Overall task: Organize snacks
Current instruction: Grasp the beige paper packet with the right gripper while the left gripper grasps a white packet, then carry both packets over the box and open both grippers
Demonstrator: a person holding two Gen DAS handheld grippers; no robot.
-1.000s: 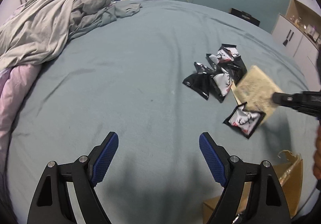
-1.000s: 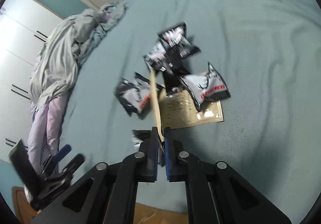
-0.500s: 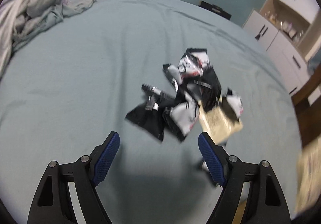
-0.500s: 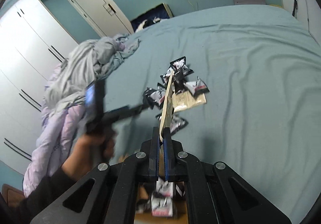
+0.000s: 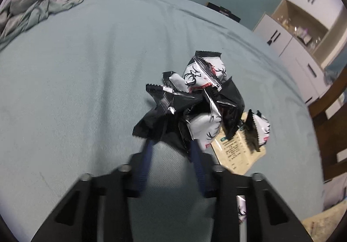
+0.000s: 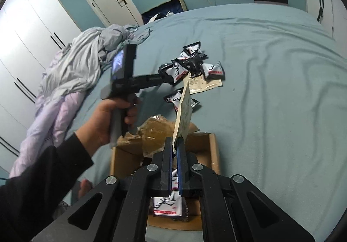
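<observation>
A heap of black-and-white snack packets lies on the blue bed, also in the right wrist view. My left gripper is partly closed, its blue fingers reaching under the nearest black packet; whether they grip it is hidden. A beige packet lies flat under the heap. My right gripper is shut on another beige flat packet, held edge-up above an open cardboard box. A snack packet lies in the box.
Crumpled grey and lilac bedding is piled at the bed's left. One more packet lies between the heap and the box. White cabinets and a wooden chair stand to the right of the bed.
My left gripper has moved up to the heap and its fingers have narrowed around the nearest black packet. My right gripper has carried the beige packet back over the box.
</observation>
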